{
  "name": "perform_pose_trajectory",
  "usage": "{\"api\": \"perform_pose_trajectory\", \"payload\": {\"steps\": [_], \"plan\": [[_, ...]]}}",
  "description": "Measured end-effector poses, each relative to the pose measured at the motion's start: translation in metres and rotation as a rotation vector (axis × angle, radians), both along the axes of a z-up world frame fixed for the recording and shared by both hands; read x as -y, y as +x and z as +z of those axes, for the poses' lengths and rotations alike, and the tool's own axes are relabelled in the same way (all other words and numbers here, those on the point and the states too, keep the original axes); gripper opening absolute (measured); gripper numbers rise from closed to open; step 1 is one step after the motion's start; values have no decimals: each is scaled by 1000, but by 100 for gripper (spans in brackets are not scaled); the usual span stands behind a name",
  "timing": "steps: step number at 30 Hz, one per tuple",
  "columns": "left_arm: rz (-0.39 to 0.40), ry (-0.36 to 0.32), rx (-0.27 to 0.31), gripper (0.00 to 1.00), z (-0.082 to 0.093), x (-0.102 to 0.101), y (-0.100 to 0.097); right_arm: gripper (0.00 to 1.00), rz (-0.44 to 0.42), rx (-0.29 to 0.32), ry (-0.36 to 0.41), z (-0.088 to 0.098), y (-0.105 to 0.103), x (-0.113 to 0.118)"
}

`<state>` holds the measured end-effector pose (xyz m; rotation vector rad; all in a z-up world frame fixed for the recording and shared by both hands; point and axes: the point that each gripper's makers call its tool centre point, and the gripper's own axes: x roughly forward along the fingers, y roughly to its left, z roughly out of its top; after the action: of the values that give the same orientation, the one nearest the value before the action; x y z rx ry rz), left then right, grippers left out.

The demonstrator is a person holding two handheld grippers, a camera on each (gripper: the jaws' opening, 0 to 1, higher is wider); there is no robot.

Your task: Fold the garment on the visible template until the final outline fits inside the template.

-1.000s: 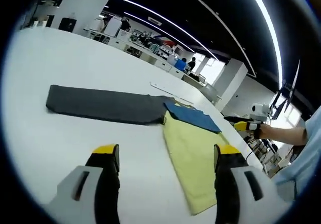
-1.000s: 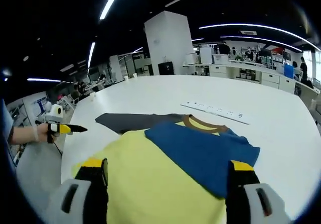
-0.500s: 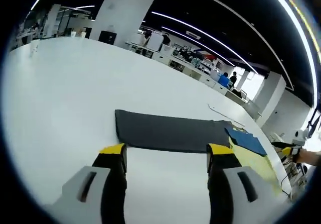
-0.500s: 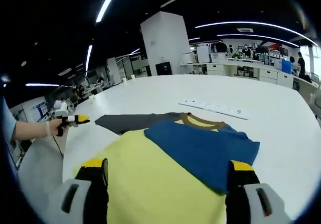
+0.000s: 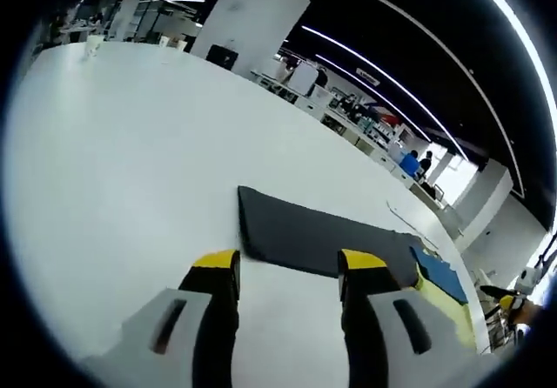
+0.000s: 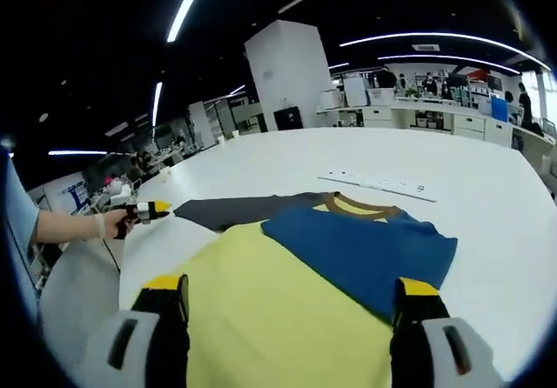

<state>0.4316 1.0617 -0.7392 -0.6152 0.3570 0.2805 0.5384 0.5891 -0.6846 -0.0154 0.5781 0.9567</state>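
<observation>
1. Jaws of the left gripper (image 5: 287, 270) stand apart with nothing between them, their yellow tips just short of the near edge of the dark grey template (image 5: 322, 240), which lies flat on the white table (image 5: 113, 162).
2. Past the template's far end in the left gripper view, the garment (image 5: 439, 288) shows as a blue sleeve over a yellow body, partly overlapping the template.
3. In the right gripper view, the right gripper (image 6: 287, 292) also has its jaws wide and empty, held low over the yellow front of the garment (image 6: 287, 292).
4. A blue sleeve (image 6: 365, 249) is folded across the chest, with a brown collar (image 6: 357, 204) beyond it and the template (image 6: 239, 210) sticking out to the left.
5. A hand (image 6: 117, 223) holding the left gripper shows at the left edge, near the template's end.
6. The shirt looks light, thin and limp, so it should sag and crease when lifted. Pinching two corners of the hem or an edge, one per gripper, seems the best hold, dragging low to keep the fold flat.
</observation>
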Motion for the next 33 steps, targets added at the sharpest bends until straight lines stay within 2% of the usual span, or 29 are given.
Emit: {"api": "perform_pose_trajectory", "payload": {"steps": [3,5,6,12,16,18,22,23,25,27,30,33], "plan": [[8,15,-43,37,-8,-2,0,98,-5,6,-7,2,-8,9],[27,-1,-38,37,-9,-4,2,99,-24,-1,11,6,-12,15],[37,-24,-16,36,-8,-4,6,99,-37,-6,20,8,-15,20],[62,-23,-34,24,-12,-9,4,98,-97,-17,4,5,-23,55],[95,-74,-30,17,-14,-11,5,97,-136,-34,11,1,-26,64],[96,-76,-33,14,-15,-11,6,98,-152,-37,15,0,-27,66],[88,-97,-31,12,-14,-7,11,98,-130,-25,-12,-3,-33,65],[83,-103,-25,11,-12,-6,13,99,-125,-23,-17,-3,-33,64],[74,-133,3,2,-7,-2,18,99,-116,-18,-22,-3,-33,64],[81,-154,54,0,3,-1,25,99,-106,-7,-34,-3,-34,63],[75,-143,57,0,9,1,32,98,-98,-9,-32,-2,-35,62],[73,-173,99,0,19,5,42,98,-96,-2,-32,-2,-36,63]]}}
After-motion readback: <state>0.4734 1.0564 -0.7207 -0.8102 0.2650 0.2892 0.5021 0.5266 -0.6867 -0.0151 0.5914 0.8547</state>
